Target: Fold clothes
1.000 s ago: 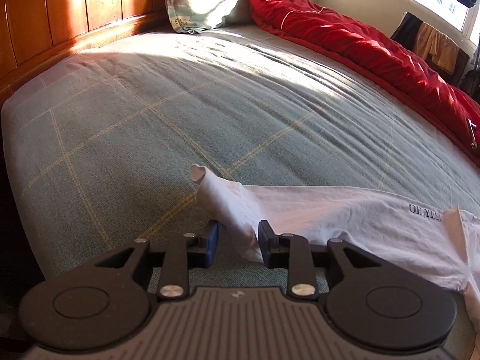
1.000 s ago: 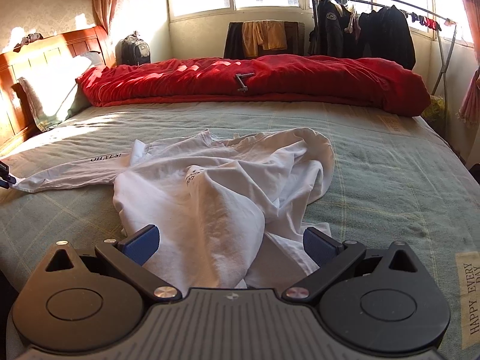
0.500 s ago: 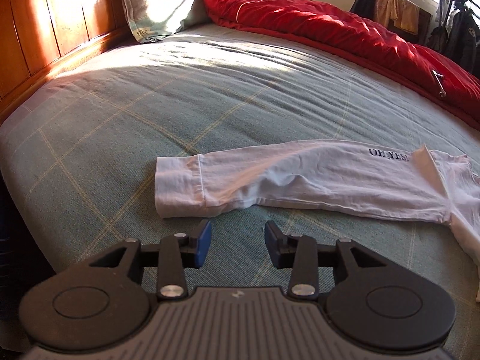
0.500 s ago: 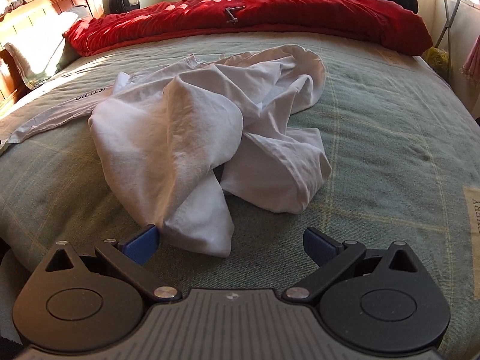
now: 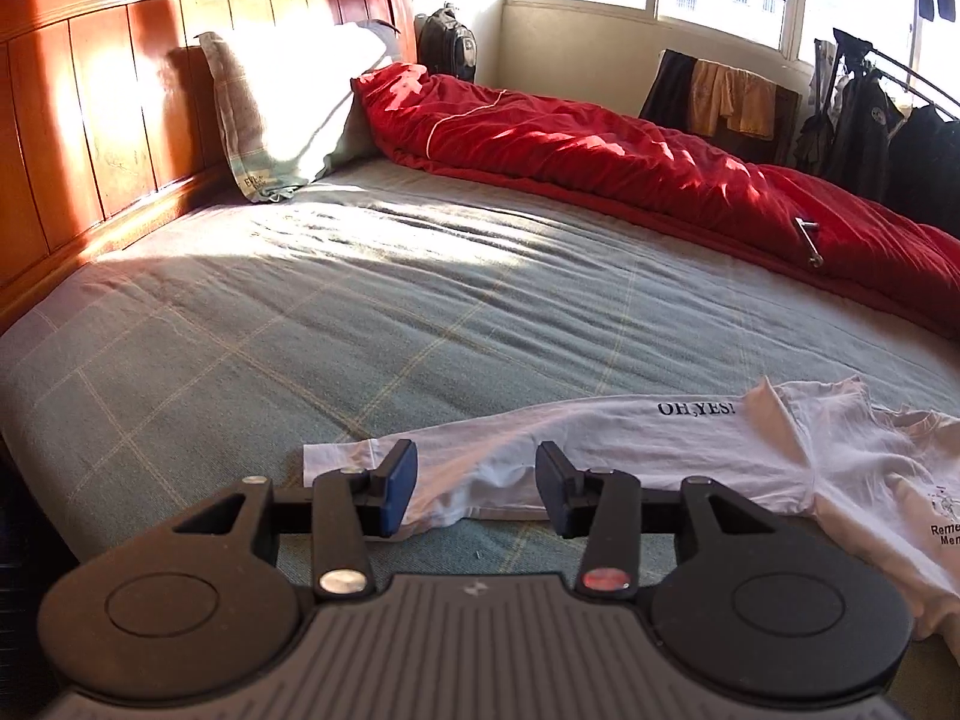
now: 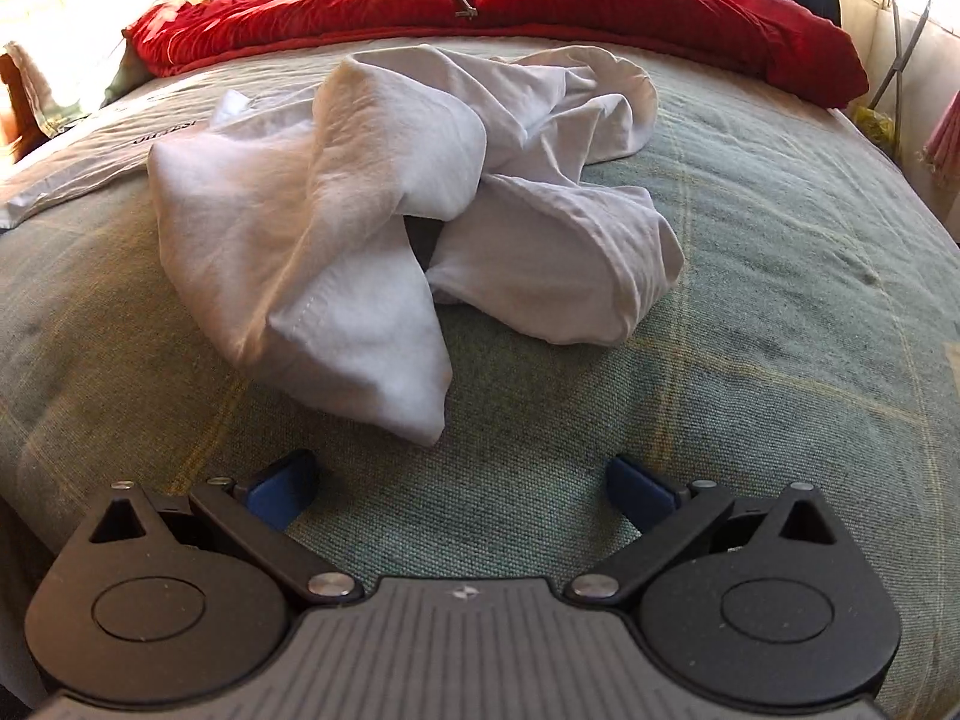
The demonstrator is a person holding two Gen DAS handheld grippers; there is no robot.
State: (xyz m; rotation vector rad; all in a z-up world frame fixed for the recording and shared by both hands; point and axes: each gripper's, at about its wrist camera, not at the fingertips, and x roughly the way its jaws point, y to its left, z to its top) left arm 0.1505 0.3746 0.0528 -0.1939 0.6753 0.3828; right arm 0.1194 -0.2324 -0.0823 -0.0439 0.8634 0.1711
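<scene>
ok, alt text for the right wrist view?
A crumpled white long-sleeved cotton shirt lies heaped on a green checked bedspread, just beyond the open, empty right tool. A rumpled red quilt runs along the bed's far edge.

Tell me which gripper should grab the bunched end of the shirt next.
Right. The right gripper is wide open just short of the bunched hem of the shirt. The left gripper sits open over the flat sleeve, far from the bunch.
</scene>
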